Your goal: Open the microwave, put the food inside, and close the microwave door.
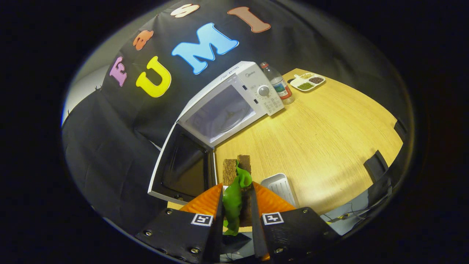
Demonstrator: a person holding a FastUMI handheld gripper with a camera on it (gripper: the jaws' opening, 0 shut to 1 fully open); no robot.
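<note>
Dim booth, edges warped, perhaps soft.

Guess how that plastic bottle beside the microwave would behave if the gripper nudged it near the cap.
The bottle stands upright, tall and narrow, so a high push would probably tip it. Once down, its round body would likely roll on the smooth wooden table. Fill level is unclear. The gripper is shut on the green food, far from it.

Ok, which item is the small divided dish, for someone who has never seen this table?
Start at the white microwave oven on the light wooden table, its door open. Just past its dial side stands a clear plastic bottle; beyond that lies the white divided dish. It alone holds separate green, brown and yellowish fillings.
</note>
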